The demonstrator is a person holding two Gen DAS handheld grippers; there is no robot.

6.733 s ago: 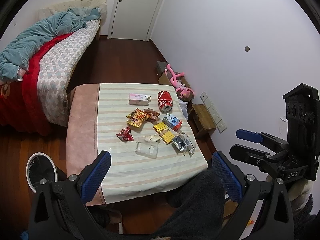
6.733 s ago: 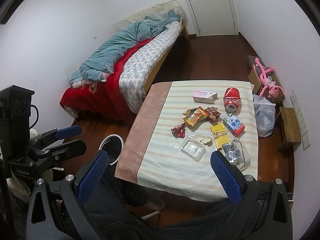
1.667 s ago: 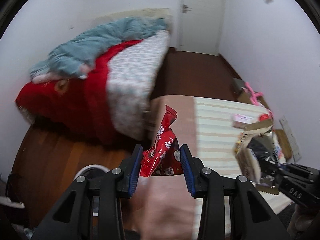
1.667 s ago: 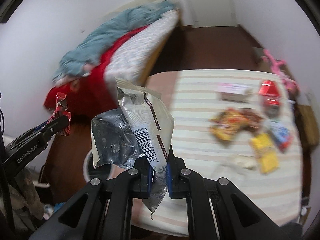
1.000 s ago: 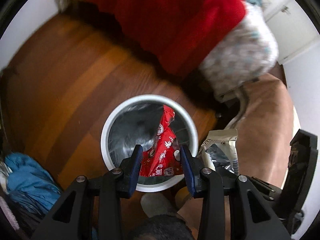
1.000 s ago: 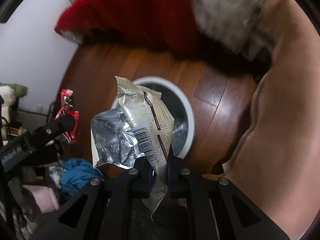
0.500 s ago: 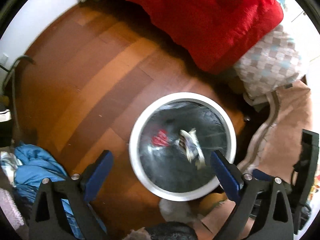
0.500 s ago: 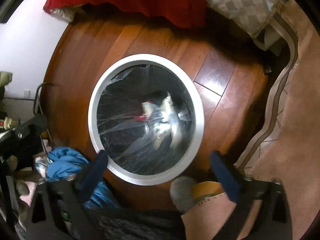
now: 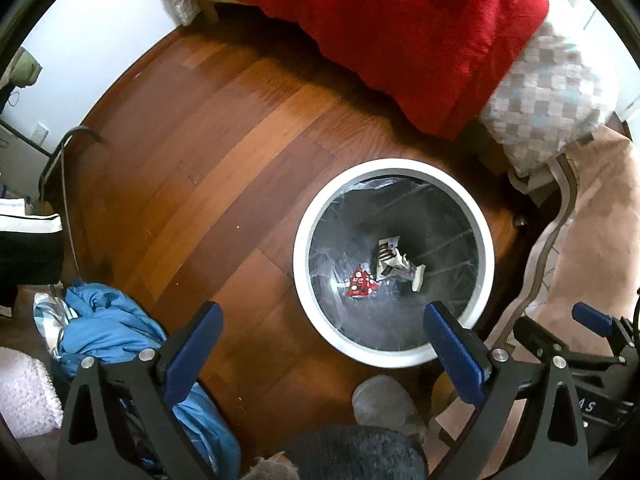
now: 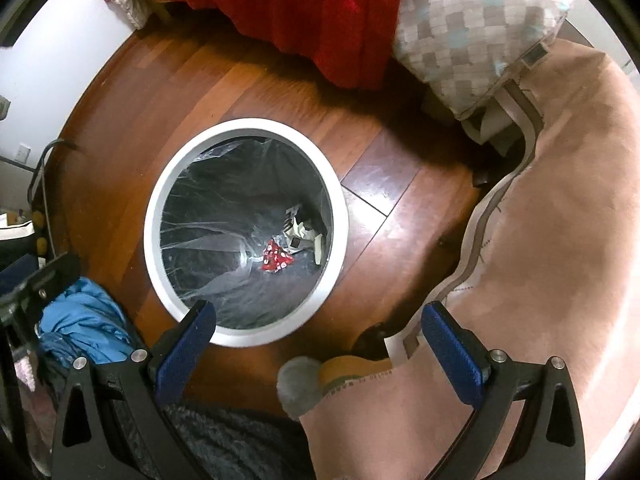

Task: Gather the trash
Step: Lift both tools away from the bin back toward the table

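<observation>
A white-rimmed bin with a clear liner stands on the wooden floor. At its bottom lie a red wrapper and a silver-white wrapper. My left gripper hangs open above the bin's near-left rim, nothing between its blue pads. In the right wrist view the same bin holds the red wrapper and the silver-white wrapper. My right gripper is open and empty, above the floor just right of the bin. It also shows at the lower right of the left view as the right gripper.
A bed with a red blanket and a checkered quilt lies beyond the bin. The pink tablecloth hangs at the right. A blue cloth and a cable lie at the left, and a grey slipper sits near the bin.
Both grippers opened over the bin and let go of their wrappers, which fell and now lie still at the bottom. The bin has shifted right in the left view.
</observation>
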